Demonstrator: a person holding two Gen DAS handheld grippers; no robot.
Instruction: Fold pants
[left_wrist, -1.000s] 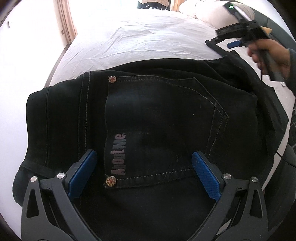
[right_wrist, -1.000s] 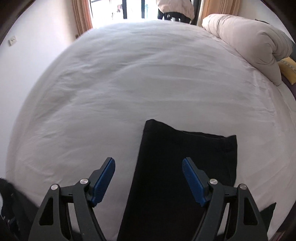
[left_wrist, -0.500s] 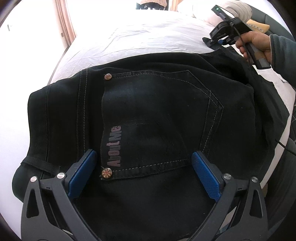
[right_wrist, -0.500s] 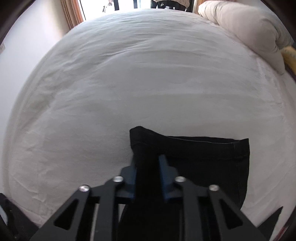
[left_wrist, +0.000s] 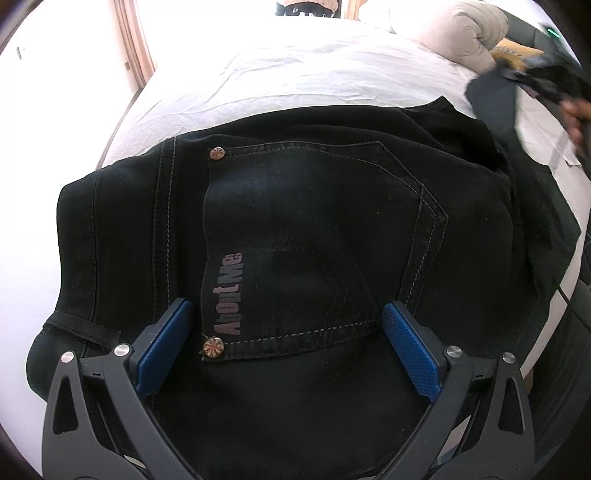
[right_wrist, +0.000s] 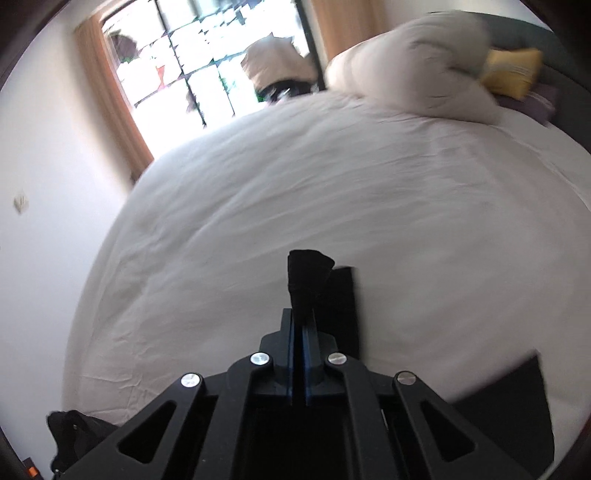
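Note:
Black jeans (left_wrist: 314, 206) lie seat-up on the white bed (left_wrist: 314, 74), showing a back pocket with a grey label and two rivets. My left gripper (left_wrist: 288, 332) hovers open just over the pocket's lower edge, one blue pad (left_wrist: 166, 347) on each side, gripping nothing. At the far right a blurred hand (left_wrist: 576, 118) carries my right gripper (left_wrist: 535, 77), which lifts a dark trouser-leg end (left_wrist: 491, 99). In the right wrist view my right gripper (right_wrist: 298, 325) is closing its jaws tight on that hem (right_wrist: 308, 277), held above the sheet (right_wrist: 332, 184).
A rolled beige duvet (right_wrist: 413, 74) and a yellow cushion (right_wrist: 513, 70) lie at the head of the bed. Behind the bed is a window (right_wrist: 192, 74) with tan curtains. More black cloth (right_wrist: 517, 398) hangs at the lower right, and a dark bag (right_wrist: 74, 432) sits beside the bed.
My right gripper went from open over the leg end to shut on the hem, then lifted it off the sheet and swung sideways. My left gripper stayed over the pocket.

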